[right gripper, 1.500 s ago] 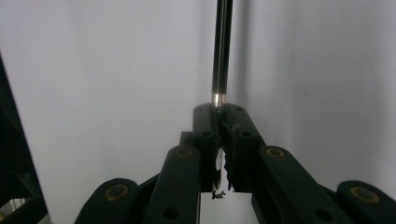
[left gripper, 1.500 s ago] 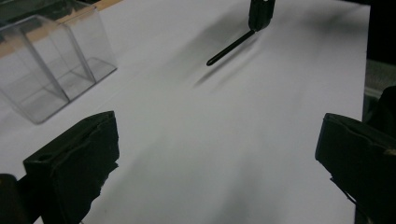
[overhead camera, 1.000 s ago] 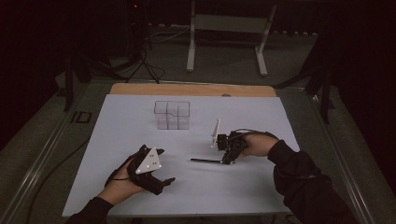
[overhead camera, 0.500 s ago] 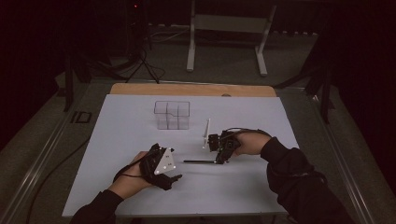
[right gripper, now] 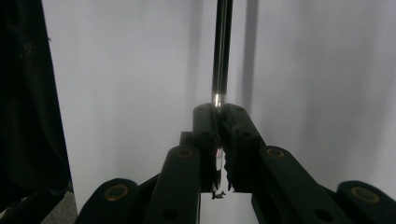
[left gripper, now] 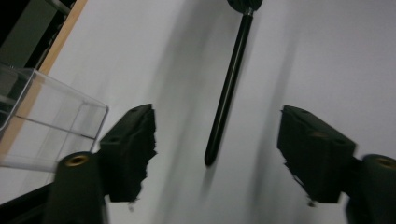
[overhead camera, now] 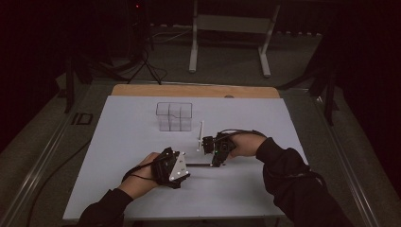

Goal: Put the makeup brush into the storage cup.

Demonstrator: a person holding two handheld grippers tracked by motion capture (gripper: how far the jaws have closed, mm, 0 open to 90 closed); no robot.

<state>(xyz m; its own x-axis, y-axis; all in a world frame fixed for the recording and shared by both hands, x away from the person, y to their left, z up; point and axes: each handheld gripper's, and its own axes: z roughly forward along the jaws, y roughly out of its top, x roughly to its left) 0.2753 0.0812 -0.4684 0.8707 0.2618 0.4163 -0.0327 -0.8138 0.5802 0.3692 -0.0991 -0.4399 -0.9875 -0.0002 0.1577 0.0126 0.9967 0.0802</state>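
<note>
Surface [overhead camera: 142, 189] in the high view is a pale sheet across the middle of the frame. Your left claw [overhead camera: 185, 165] sits at lower centre, held in your left hand [overhead camera: 146, 172], with its grey plate facing up. Your right claw [overhead camera: 212, 152] is just right of centre, held in your right hand [overhead camera: 243, 144]. A thin black rod [overhead camera: 198, 165] lies level between the two claws: its right end meets your right claw, and its left end reaches toward your left claw. A white stick [overhead camera: 201, 135] stands tilted just above the right claw. A clear compartmented box [overhead camera: 174, 116] rests on the surface in the upper centre, apart from both claws.

Left gripper view: your left claw [left gripper: 217, 140] is spread wide, one jaw at lower left and one at lower right. The black rod [left gripper: 229, 88] runs from top centre down into the gap, and its tip ends between the jaws without touching either. The clear box [left gripper: 42, 121] fills the left edge.

Right gripper view: your right claw [right gripper: 220, 135] is pressed together on the black rod [right gripper: 220, 51], pinching its near end. The rod extends straight up to the top edge over the pale surface [right gripper: 116, 70].
</note>
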